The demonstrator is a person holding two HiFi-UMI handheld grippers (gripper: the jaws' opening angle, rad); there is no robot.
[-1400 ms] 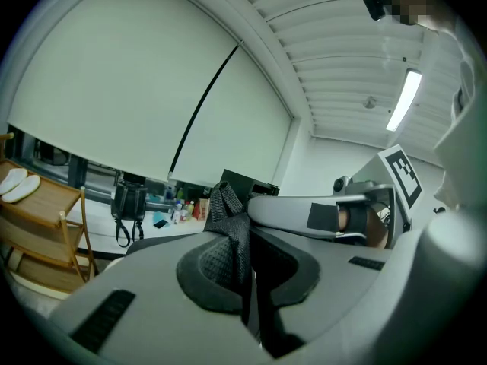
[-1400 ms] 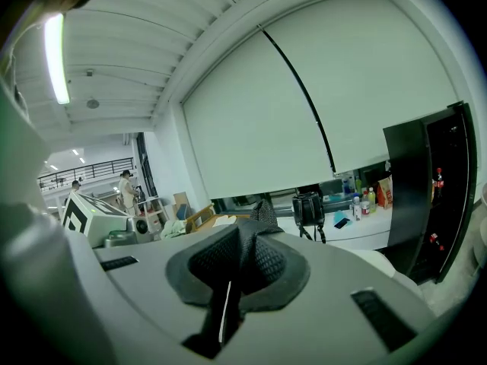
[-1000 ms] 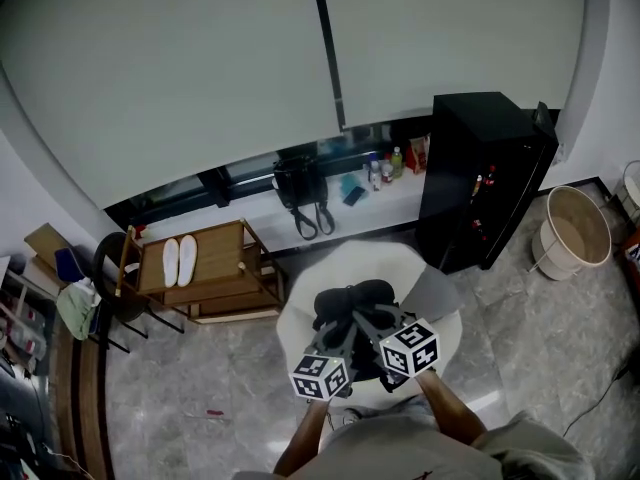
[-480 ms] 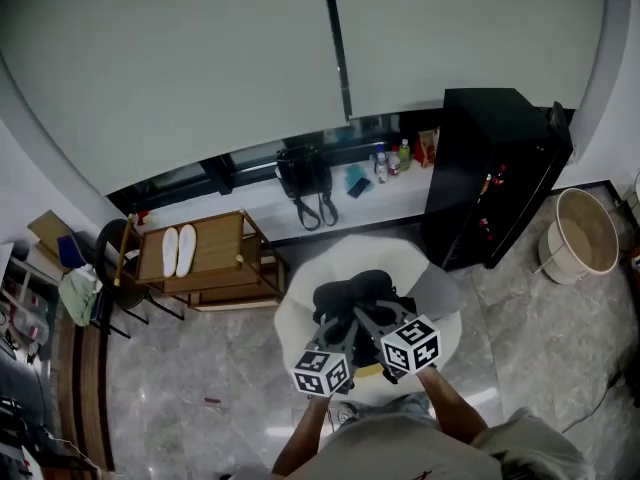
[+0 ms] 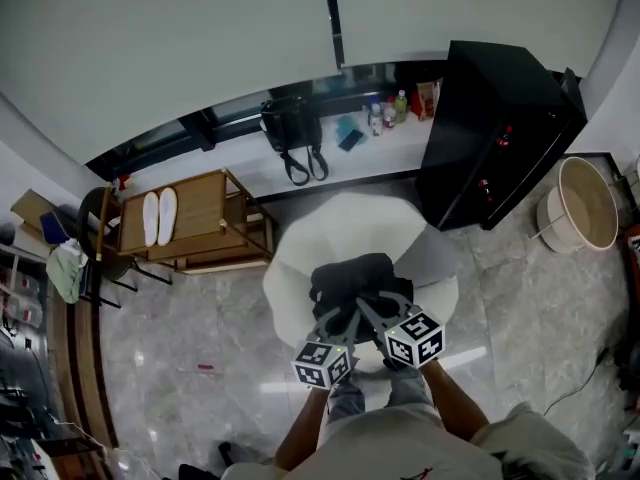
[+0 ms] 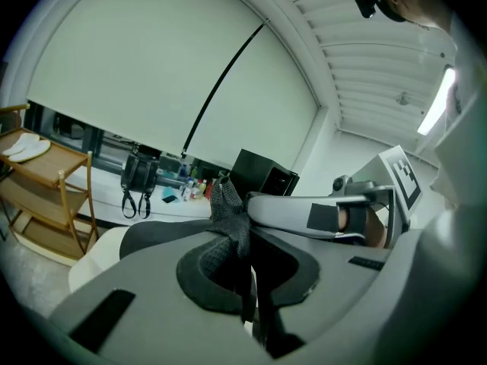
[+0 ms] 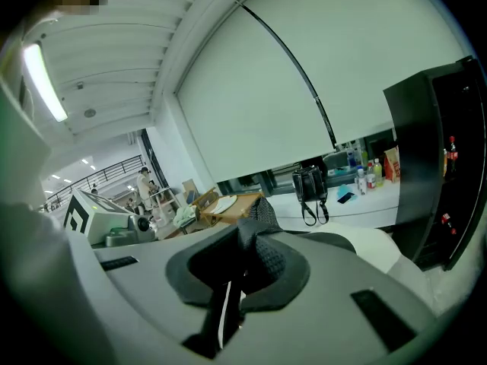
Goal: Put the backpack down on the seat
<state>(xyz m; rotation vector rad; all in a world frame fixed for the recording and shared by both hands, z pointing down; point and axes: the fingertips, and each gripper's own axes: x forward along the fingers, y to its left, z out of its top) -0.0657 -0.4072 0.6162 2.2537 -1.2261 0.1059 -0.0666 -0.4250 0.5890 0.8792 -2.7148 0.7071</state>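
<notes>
The left claw [image 5: 338, 320] and right claw [image 5: 372, 313], each clamped on the black backpack [image 5: 350, 276], have lowered it. It now hangs low over the middle of the white seat [image 5: 300, 253], so setting it down seems near.

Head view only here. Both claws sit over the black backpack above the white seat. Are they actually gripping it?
Observer: Yes for the left. In the left gripper view, the left claw is shut on a black mesh strap of the backpack.
Operator: Right one?
Observer: In the right gripper view, the right claw is shut on a second mesh strap, whose end pokes up past the tips.
Operator: Anyone nearby?
Observer: The right gripper view shows a person standing far off at the left.
</notes>
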